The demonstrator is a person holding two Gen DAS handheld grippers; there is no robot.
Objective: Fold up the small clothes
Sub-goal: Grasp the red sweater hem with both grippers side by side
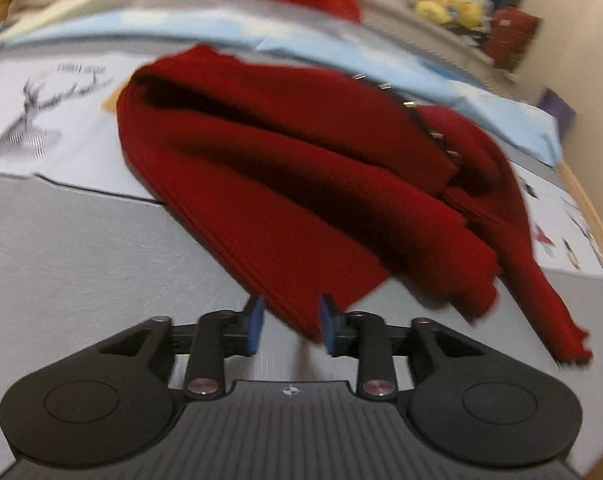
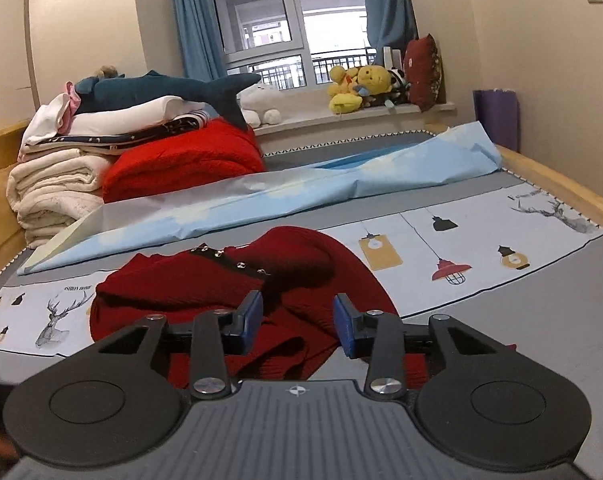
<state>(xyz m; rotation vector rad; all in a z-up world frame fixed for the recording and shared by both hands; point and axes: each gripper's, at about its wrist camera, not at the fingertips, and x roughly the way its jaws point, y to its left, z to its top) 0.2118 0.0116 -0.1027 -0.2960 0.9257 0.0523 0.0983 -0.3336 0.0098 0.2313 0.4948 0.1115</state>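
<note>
In the left wrist view, a dark red knitted garment (image 1: 301, 184) lies rumpled on the bed (image 1: 61, 248), over its grey and printed cover. The left tongs (image 1: 289, 326) stand narrowly parted at its near corner; the tip of the cloth lies between the blue pads (image 1: 255, 324), which do not visibly press on it.

In the right wrist view, the same garment (image 2: 301, 276) lies just ahead of and beneath the right tongs (image 2: 297, 320), which are narrowly parted and hold nothing. A pale blue sheet (image 2: 301, 192) lies beyond.
</note>
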